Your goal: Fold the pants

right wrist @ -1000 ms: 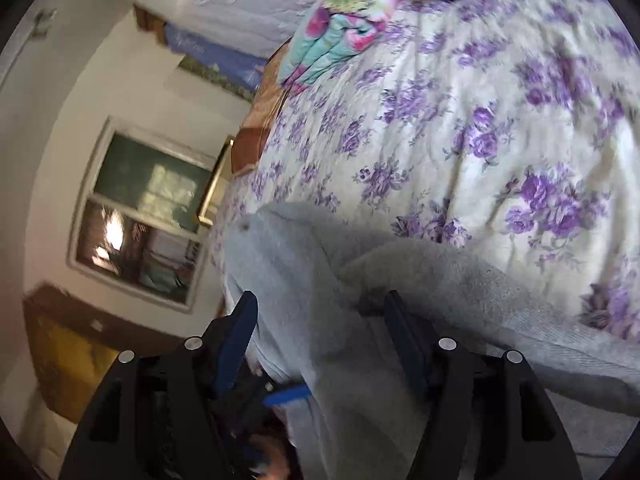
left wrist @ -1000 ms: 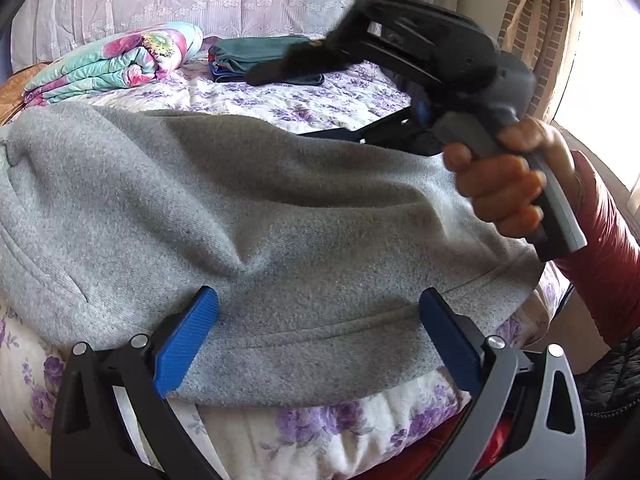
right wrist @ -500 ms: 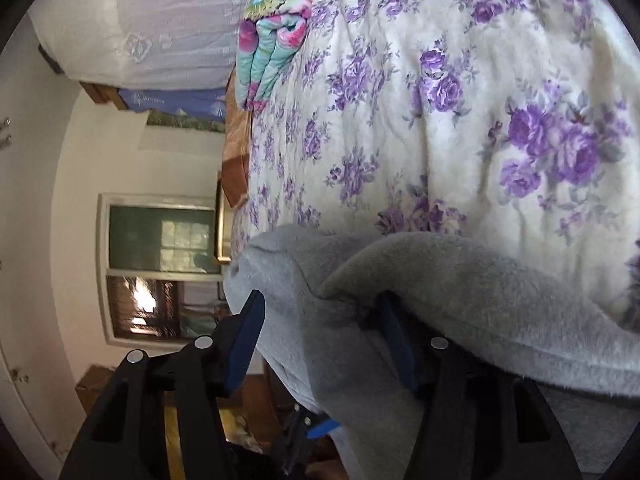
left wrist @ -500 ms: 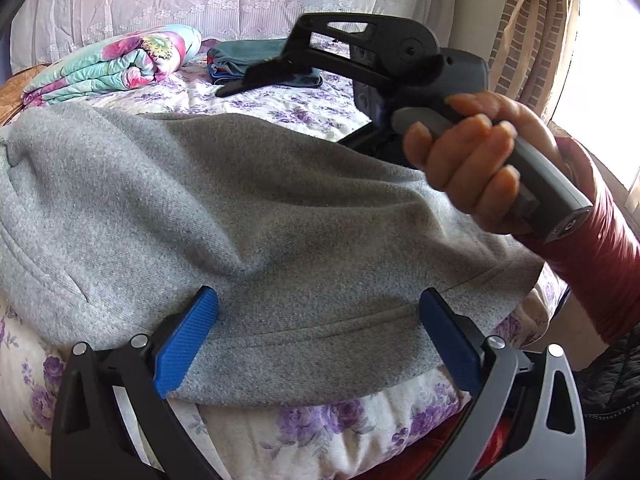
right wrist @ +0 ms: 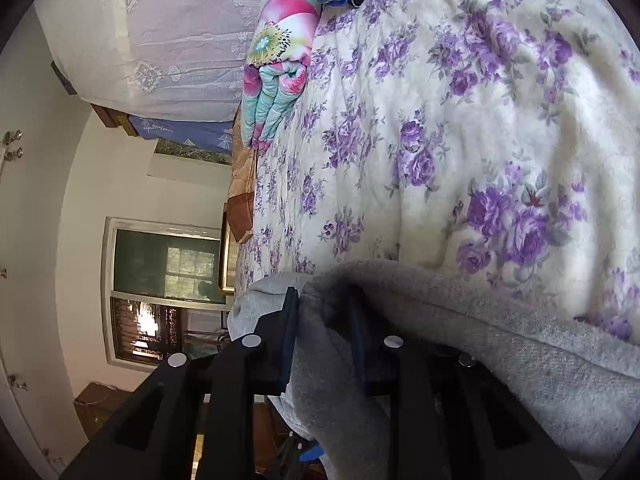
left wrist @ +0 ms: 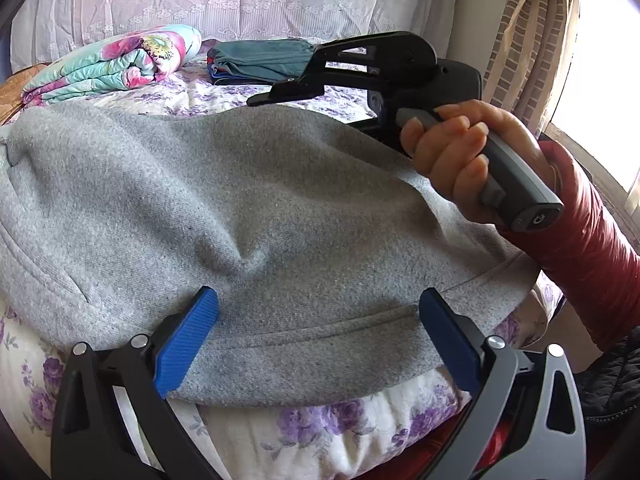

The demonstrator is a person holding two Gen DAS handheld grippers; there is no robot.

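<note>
Grey fleece pants point(left wrist: 248, 216) lie bunched across the flowered bed. My left gripper point(left wrist: 316, 324) is open, its blue pads either side of the pants' near hem, resting at the cloth. My right gripper point(right wrist: 324, 336) is turned on its side and shut on a fold of the grey pants point(right wrist: 460, 344) at their far edge. In the left wrist view the right gripper's black body point(left wrist: 384, 68) and the hand holding it sit behind the pants at the right.
The bed has a white cover with purple flowers point(right wrist: 460, 120). A folded floral quilt point(left wrist: 116, 64) and a stack of folded dark clothes point(left wrist: 256, 60) lie at the bed's far side. A curtain and window point(left wrist: 552, 40) are at the right.
My right gripper has closed from open onto the pants' fold and rolled further onto its side. The left gripper has stayed put and open.
</note>
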